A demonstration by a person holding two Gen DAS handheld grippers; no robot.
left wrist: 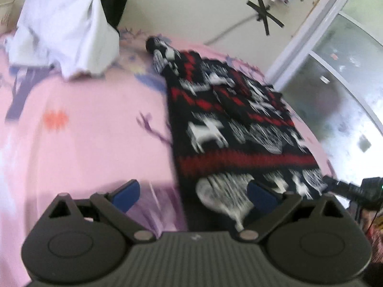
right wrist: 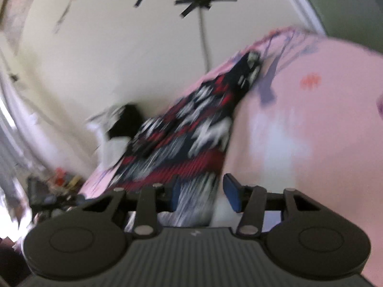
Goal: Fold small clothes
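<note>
Bed (left wrist: 83, 129), pink printed sheet: carrying the work. Patterned knit garment (left wrist: 234, 119), black, red and white: lying along the bed's right edge, partly folded by the look of it. White garment (left wrist: 64, 31): waiting at the far-left corner. Left gripper (left wrist: 194, 192): fingers standing apart, hovering over the knit's near hem. Right gripper (right wrist: 203, 195): fingers standing apart, straddling that hem without clamping. Next move is calling for both to close on the hem.

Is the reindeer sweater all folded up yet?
Partly. The patterned sweater lies on the pink sheet with a sleeve folded over its body. The left gripper and right gripper are open at its bottom hem, holding nothing. Folding the hem up remains, and the white garment looks unfolded.
</note>
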